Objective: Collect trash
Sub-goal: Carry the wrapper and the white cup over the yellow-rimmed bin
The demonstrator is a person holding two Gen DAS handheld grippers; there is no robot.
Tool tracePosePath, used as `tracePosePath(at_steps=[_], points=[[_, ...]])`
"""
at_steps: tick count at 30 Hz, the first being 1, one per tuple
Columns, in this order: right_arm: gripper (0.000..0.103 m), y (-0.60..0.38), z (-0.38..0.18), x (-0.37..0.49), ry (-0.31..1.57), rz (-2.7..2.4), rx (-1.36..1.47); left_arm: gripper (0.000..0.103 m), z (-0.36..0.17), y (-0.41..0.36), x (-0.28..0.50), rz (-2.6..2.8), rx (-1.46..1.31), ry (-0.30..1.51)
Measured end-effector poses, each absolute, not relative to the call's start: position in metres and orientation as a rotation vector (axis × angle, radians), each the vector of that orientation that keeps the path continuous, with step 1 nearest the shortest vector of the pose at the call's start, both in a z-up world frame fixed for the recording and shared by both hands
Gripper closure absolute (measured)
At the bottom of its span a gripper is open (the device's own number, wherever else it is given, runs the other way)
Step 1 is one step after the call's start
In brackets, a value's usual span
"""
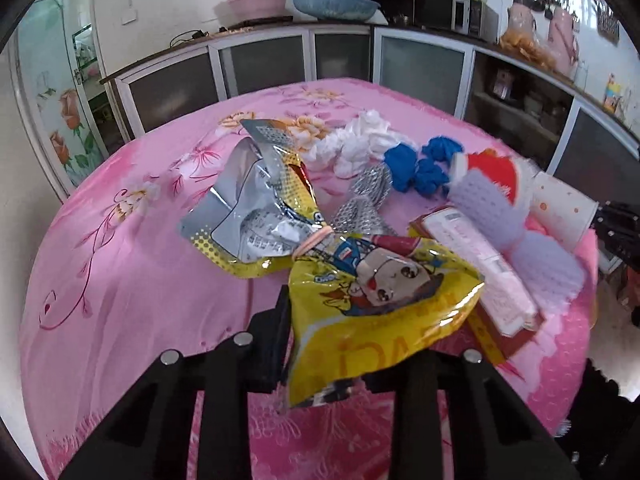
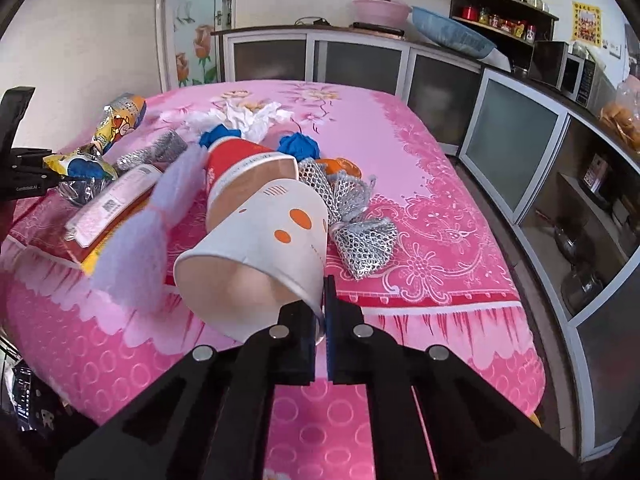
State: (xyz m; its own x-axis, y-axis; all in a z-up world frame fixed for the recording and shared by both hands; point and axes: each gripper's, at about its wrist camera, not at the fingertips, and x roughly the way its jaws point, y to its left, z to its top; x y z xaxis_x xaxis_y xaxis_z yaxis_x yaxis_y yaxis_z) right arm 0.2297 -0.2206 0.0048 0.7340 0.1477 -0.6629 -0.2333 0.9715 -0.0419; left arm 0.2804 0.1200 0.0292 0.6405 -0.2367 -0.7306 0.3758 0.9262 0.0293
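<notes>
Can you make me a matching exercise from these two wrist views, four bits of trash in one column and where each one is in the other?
Things:
1. yellow snack bag
2. white paper cup
3. white tissue
4. silver mesh

Places:
A. lying on the cloth right of the cup
B. between the left tool's fingers
C. rim pinched by the right tool
D. crumpled towards the far side of the pile

Pairs: 1-B, 2-C, 3-D, 4-A

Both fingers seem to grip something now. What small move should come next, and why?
Probably lift both pieces a little off the pink tablecloth. The right gripper pinches the rim of the paper cup; the left gripper has the yellow snack bag between its fingers. No bin is visible.
</notes>
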Motion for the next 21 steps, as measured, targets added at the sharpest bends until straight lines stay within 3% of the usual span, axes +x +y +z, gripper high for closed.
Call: tracePosePath(at_steps=[10, 21], points=[[0.1, -0.259, 0.05, 0.17, 0.638, 0.177, -0.027, 0.076, 0.085, 0.112, 0.211, -0.418, 0.151, 0.663], [0.1, -0.372, 0.08, 0.075, 0.562, -0.197, -0.014, 0.076, 0.096, -0.052, 0.173, -0.812, 0.214, 0.628]])
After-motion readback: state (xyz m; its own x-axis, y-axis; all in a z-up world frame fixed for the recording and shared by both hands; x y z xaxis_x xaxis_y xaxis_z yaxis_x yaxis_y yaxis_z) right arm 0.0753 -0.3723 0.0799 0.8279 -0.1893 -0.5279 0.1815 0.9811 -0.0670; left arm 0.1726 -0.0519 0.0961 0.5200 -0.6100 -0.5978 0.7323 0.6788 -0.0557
